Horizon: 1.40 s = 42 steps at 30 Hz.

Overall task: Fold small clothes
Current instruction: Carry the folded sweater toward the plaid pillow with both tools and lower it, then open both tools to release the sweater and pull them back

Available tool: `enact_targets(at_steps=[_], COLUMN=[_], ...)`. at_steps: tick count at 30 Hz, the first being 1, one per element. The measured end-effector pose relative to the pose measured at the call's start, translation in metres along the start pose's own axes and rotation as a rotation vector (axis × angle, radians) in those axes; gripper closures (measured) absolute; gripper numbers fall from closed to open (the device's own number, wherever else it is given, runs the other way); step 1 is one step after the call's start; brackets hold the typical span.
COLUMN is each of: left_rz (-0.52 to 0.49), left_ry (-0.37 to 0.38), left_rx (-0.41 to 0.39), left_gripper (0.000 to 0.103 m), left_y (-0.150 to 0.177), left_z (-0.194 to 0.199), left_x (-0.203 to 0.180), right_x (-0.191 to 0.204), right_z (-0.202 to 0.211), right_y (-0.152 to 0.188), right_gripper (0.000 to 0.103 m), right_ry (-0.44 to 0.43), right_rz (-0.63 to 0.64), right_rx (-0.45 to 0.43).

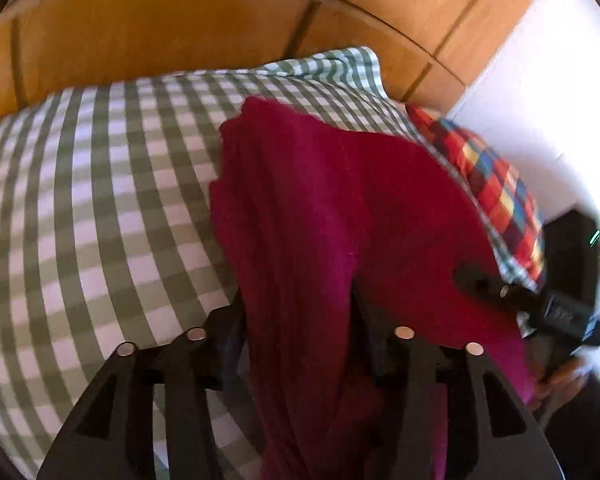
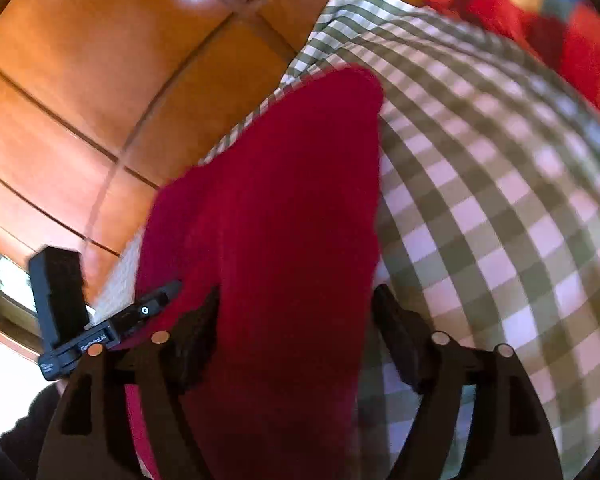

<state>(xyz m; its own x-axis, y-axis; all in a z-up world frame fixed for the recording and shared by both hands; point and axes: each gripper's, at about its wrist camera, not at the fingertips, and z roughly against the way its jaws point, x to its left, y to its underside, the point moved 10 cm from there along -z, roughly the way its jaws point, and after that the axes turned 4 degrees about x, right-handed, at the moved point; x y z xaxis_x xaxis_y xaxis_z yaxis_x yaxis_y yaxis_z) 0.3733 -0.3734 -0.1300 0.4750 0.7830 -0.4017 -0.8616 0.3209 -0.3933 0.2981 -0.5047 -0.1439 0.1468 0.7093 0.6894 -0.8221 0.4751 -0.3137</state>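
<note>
Laying red cloth (image 1: pixel 332 208) across checked bed (image 1: pixel 100 184), left gripper (image 1: pixel 300 320) and right gripper (image 2: pixel 296 320) both part-open with cloth between, apparently slack; next needing release and smoothing.

The garment (image 1: pixel 340 220) lies on the checked cover (image 1: pixel 100 200), running between the jaws of the left gripper (image 1: pixel 300 312) and the right gripper (image 2: pixel 296 312). A patchwork cushion (image 1: pixel 496 192) sits at the cover's far edge, floor (image 2: pixel 100 80) beyond.
</note>
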Motion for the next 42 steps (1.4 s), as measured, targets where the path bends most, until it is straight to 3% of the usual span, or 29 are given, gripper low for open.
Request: enact_targets(at_steps=[2, 4, 7, 9, 13, 14, 16, 17, 18, 19, 21, 24, 28, 31, 34, 35, 37, 40, 42], left_rz=[0.021, 0.037, 0.068, 0.054, -0.009, -0.045, -0.113, -0.143, -0.169, -0.172, -0.211, -0.181, -0.148, -0.151, -0.117, -0.118, -0.103, -0.071, -0.084], left_ry=[0.0, -0.006, -0.032, -0.079, -0.013, -0.01, -0.026, -0.088, -0.179, -0.203, -0.24, -0.227, -0.227, -0.278, -0.286, -0.298, -0.322, -0.322, -0.343], left_rx=[-0.007, -0.018, -0.092, -0.173, -0.247, -0.248, -0.209, -0.171, -0.106, -0.091, -0.127, -0.125, -0.143, -0.137, -0.133, -0.136, -0.138, -0.169, -0.2], left_gripper=[0.047, 0.047, 0.047, 0.047, 0.054, 0.054, 0.057, 0.063, 0.065, 0.065, 0.064, 0.064, 0.064, 0.054, 0.052, 0.047, 0.046, 0.046, 0.046], left_y=[0.0, 0.012, 0.01, 0.012, 0.014, 0.018, 0.023, 0.025, 0.033, 0.037, 0.04, 0.039, 0.039, 0.045, 0.048, 0.048, 0.05, 0.055, 0.06], left_z=[0.007, 0.028, 0.063, 0.094, 0.118, 0.116, 0.096, 0.081, 0.058, 0.046, 0.041, 0.047, 0.065, 0.067, 0.059, 0.055, 0.056, 0.073, 0.092], left_x=[0.004, 0.009, 0.016, 0.013, -0.023, -0.035, -0.053, -0.053, -0.042, -0.034, -0.027, -0.025, -0.023, -0.02, -0.018, -0.019, -0.017, -0.017, -0.021], right_x=[0.001, 0.007, 0.018, 0.035, 0.068, 0.071, 0.058, 0.048, 0.039, 0.039, 0.044, 0.048, 0.06, 0.08, 0.068, 0.065, 0.066, 0.073, 0.076], right_z=[0.004, 0.013, 0.048, 0.069, 0.07, 0.061, 0.032, 0.016, 0.002, -0.005, -0.009, -0.004, 0.027, 0.05, 0.033, 0.025, 0.019, 0.027, 0.032], right_y=[0.001, -0.002, -0.02, -0.024, -0.027, -0.031, -0.025, -0.02, -0.015, -0.014, -0.011, -0.014, -0.013, 0.003, 0.036, 0.045, 0.05, 0.044, 0.043], right_gripper=[0.026, 0.026, 0.026, 0.038, 0.056, 0.058, 0.059, 0.059, 0.058, 0.058, 0.058, 0.058, 0.058, 0.058, 0.058, 0.058, 0.058, 0.056, 0.047], right_ry=[0.022, 0.083, 0.19, 0.203, 0.173, 0.182, 0.3, 0.342, 0.363, 0.383, 0.462, 0.458, 0.375, 0.344, 0.402, 0.418, 0.473, 0.481, 0.477], right_rz=[0.027, 0.07, 0.161, 0.204, 0.27, 0.272, 0.281, 0.262, 0.239, 0.267, 0.325, 0.305, 0.277, 0.324, 0.307, 0.316, 0.372, 0.336, 0.325], right_rx=[-0.009, -0.026, -0.121, -0.172, -0.159, -0.14, -0.085, -0.056, -0.054, -0.081, -0.131, -0.131, -0.141, -0.174, -0.088, -0.083, -0.118, -0.129, -0.132])
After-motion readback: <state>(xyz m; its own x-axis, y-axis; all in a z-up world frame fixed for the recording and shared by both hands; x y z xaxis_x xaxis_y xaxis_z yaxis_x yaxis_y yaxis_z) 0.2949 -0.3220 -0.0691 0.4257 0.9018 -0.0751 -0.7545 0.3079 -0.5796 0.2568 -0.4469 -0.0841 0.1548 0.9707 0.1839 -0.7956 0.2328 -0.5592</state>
